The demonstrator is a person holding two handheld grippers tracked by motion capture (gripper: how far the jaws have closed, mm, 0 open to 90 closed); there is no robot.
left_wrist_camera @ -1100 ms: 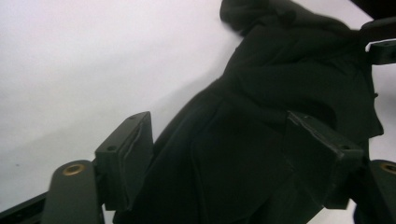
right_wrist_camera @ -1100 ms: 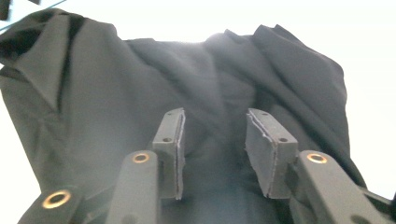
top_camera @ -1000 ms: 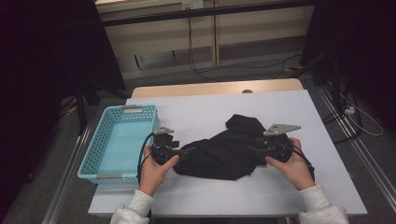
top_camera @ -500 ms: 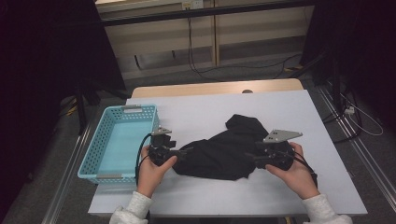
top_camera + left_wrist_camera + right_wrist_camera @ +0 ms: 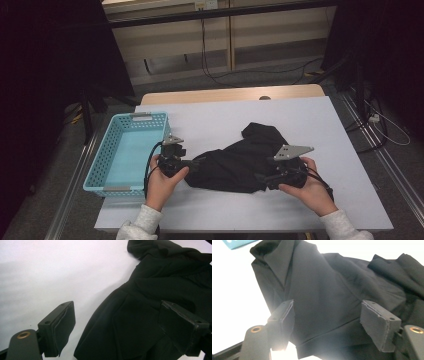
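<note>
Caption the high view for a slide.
Two hand-held grippers, left gripper and right gripper, open at a black garment beside a blue basket.

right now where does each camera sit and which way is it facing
High view: fixed above the person's side, looking forward and down on the white table, the black garment, the blue basket; both hands and sleeves show, with the left gripper and right gripper.
Left gripper view: rides the left gripper, looking along its open jaws at the garment's edge.
Right gripper view: rides the right gripper, jaws open and just opening, over the cloth.
Both gripper views share the black garment.
</note>
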